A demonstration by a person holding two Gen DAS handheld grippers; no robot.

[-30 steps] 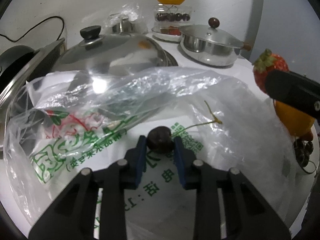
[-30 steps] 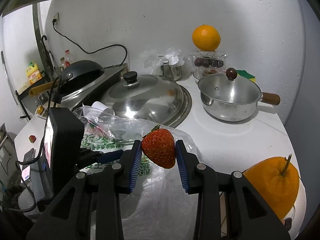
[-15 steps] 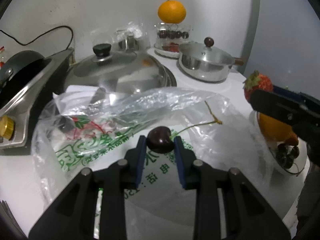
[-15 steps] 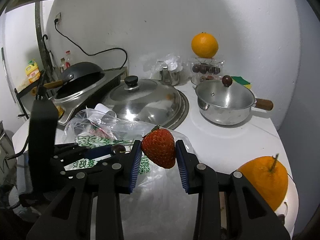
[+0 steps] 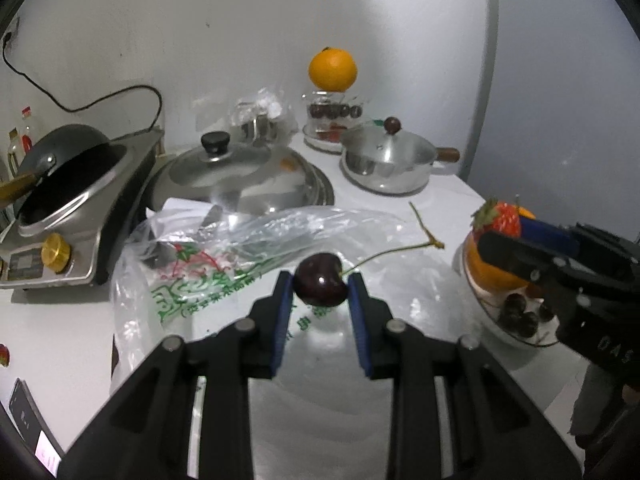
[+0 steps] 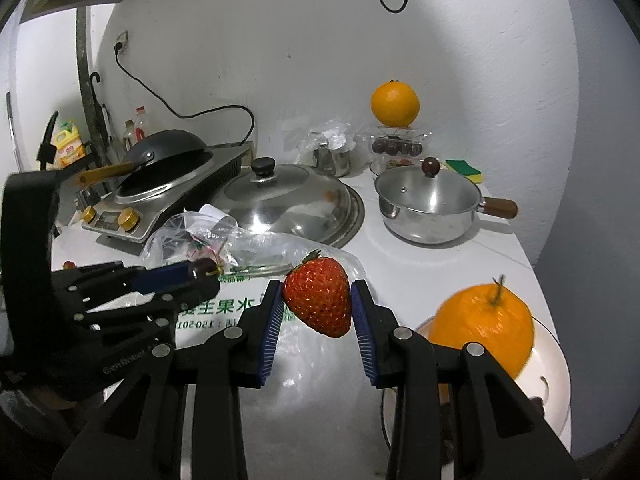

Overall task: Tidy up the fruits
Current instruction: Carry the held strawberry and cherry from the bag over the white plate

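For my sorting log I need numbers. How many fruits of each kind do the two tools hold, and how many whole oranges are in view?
Cherry, in the left tool: 1
Strawberry, in the right tool: 1
Oranges: 2, the back orange on the clear box and the near orange in the bowl
Total: 4

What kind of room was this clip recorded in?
Most likely a small home kitchen. On the white counter sit an induction cooker with a black wok, a lidded steel saucepan and a large domed pot lid. A dish sponge lies by the wall.
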